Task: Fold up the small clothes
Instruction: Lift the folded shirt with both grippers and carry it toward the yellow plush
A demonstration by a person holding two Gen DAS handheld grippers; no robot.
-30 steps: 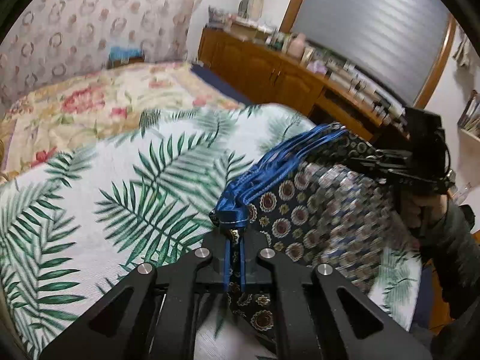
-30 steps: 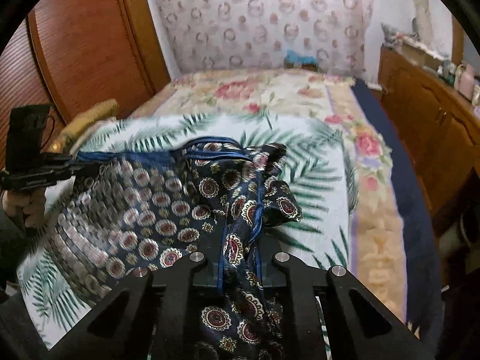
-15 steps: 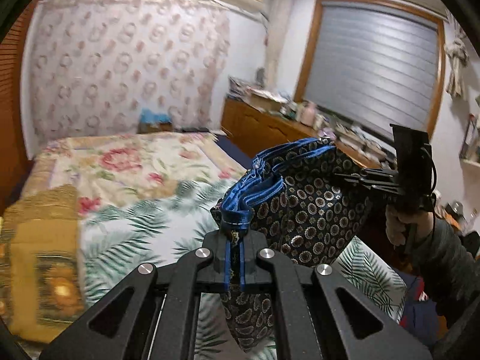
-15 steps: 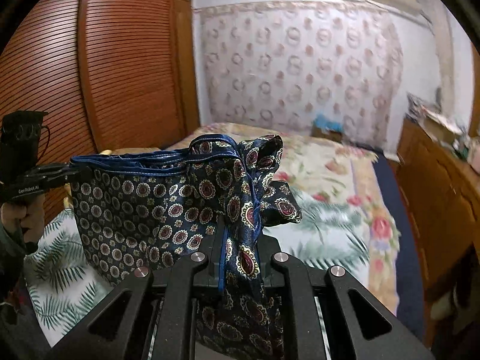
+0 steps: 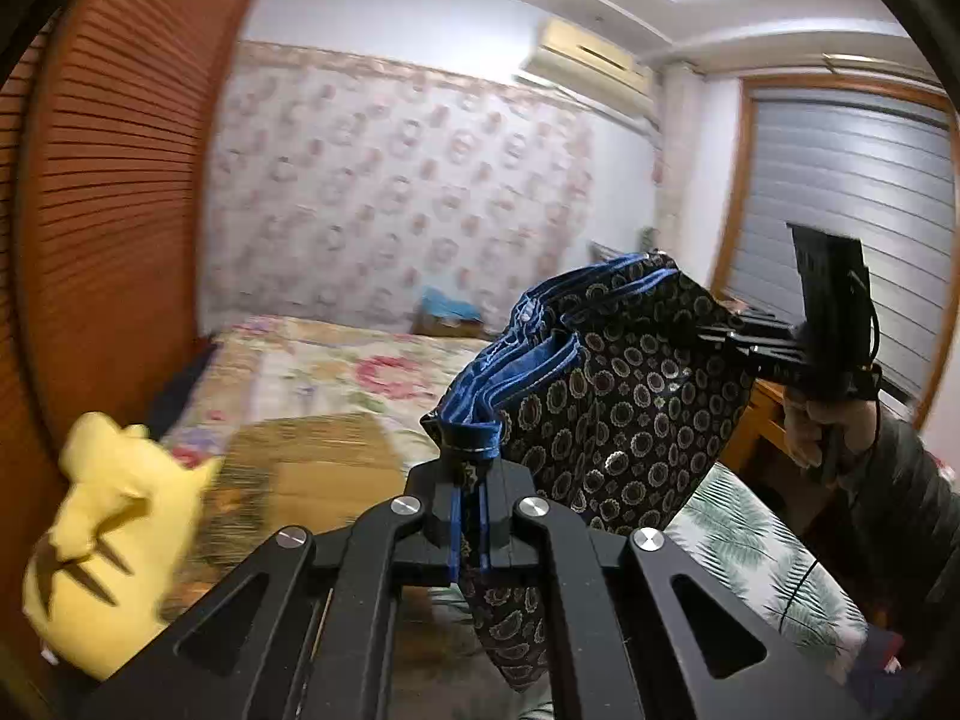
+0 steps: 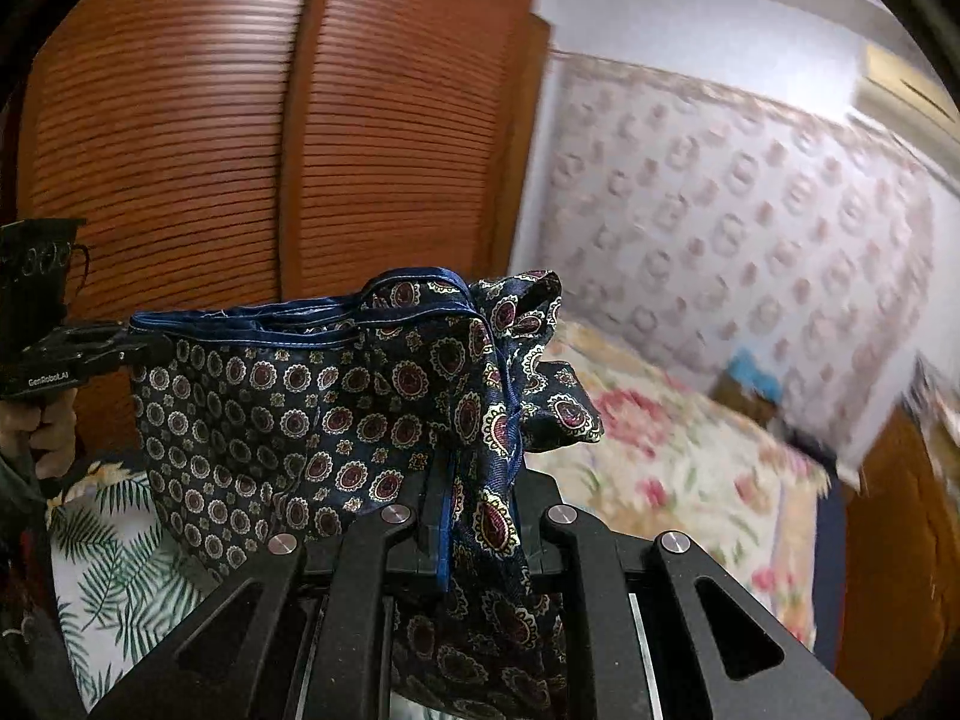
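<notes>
At far left in the left wrist view, louvred wooden doors (image 5: 114, 192), reddish brown, rising to the ceiling. Below them a yellow plush toy (image 5: 102, 546), blurred, at the near edge of the bed (image 5: 360, 372). On the bed a floral cover in cream and pink, with an ochre folded blanket (image 5: 318, 462) just beside the toy. Behind the bed, a wall (image 5: 390, 192) papered in pale ring motifs, a small blue item (image 5: 447, 305) at its foot, too blurred to identify. Higher up to the right, an air conditioner (image 5: 591, 57) under a white ceiling. At centre, the left gripper (image 5: 471, 516) clamped shut on the blue hem of the garment (image 5: 624, 396), dark navy with round medallions, lifted clear of the bed and stretched across to the right gripper (image 5: 720, 339). Beneath the garment, a white sheet (image 5: 756, 558) printed with green palm fronds. At far right, a shuttered window (image 5: 840, 228) in a wooden frame and a hand (image 5: 822, 426) with a dark sleeve around the right handle. In the right wrist view, the left gripper (image 6: 129, 348) at far left holding one end of the hem, the same doors (image 6: 240, 138) behind; at centre the right gripper (image 6: 480, 516) closed on bunched cloth of the garment (image 6: 312, 414); further right the bed (image 6: 690, 468), the wall (image 6: 750, 210) and a wooden cabinet (image 6: 900, 540).
</notes>
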